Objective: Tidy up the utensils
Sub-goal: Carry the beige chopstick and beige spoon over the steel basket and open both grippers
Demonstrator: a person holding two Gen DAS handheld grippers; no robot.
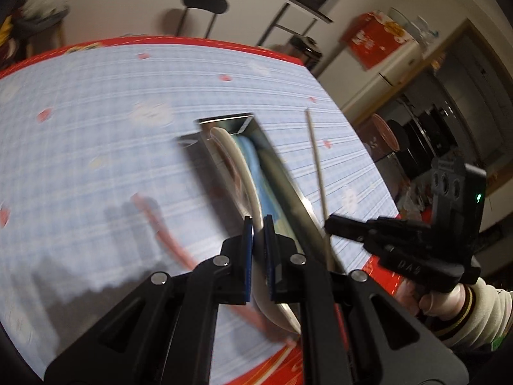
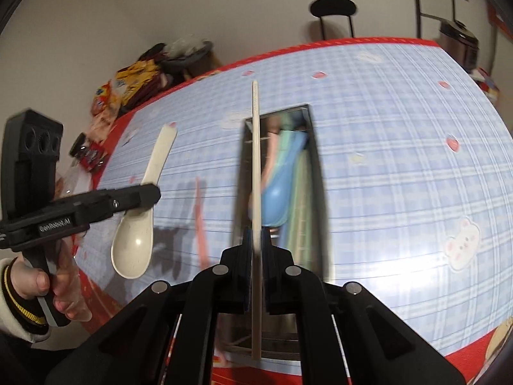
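My left gripper is shut on a cream soup spoon, seen edge-on here. From the right wrist, that gripper holds the spoon above the table, left of the tray. My right gripper is shut on a beige chopstick that points forward over the metal tray. In the left wrist view the right gripper and its chopstick hang right of the tray. A blue spoon and pink and green utensils lie in the tray.
A pink chopstick lies on the blue checked tablecloth left of the tray. A black stool stands beyond the far table edge. Snack bags pile up past the left corner. A red box sits on a fridge at the right.
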